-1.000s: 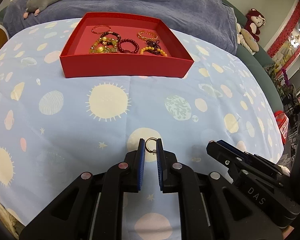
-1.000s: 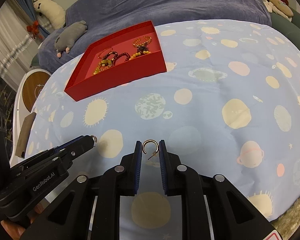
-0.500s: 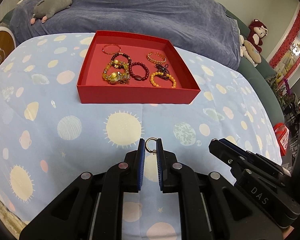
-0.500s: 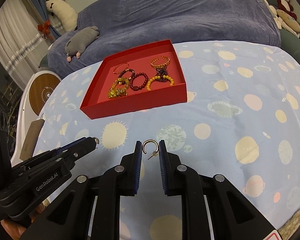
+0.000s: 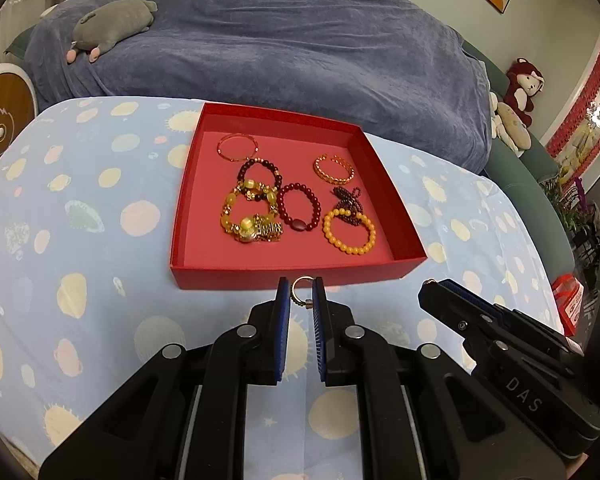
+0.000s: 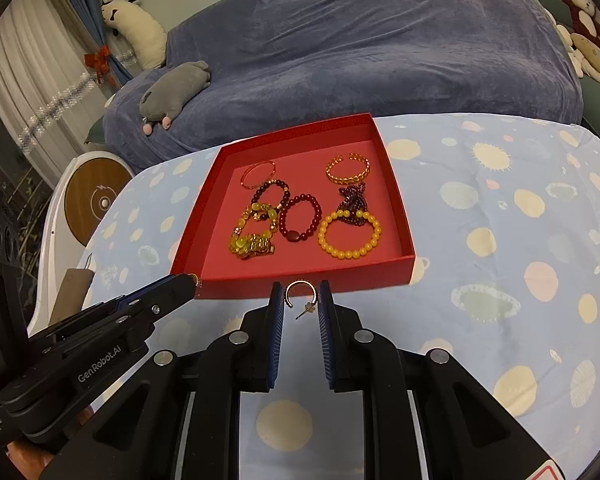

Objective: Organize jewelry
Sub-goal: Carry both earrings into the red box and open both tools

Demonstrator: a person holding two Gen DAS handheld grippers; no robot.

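Left gripper (image 5: 301, 295) pinches a small gold hoop earring (image 5: 299, 294); right gripper (image 6: 301, 297) pinches another hoop earring (image 6: 298, 294), both partly hiding the red cardboard tray's (image 5: 292, 272) front wall.

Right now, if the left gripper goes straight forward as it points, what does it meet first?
Probably the near wall of the red tray, just beyond the left gripper and its held earring; depth is uncertain.

dim warm indoor light, soft shadows, sharp focus, fisheye-bent edges

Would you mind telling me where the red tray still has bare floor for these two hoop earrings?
Bare floor lies along the red tray front wall, below the yellow bead bracelet, and in the back right corner behind the gold cuff. The left-centre bracelet cluster is crowded.
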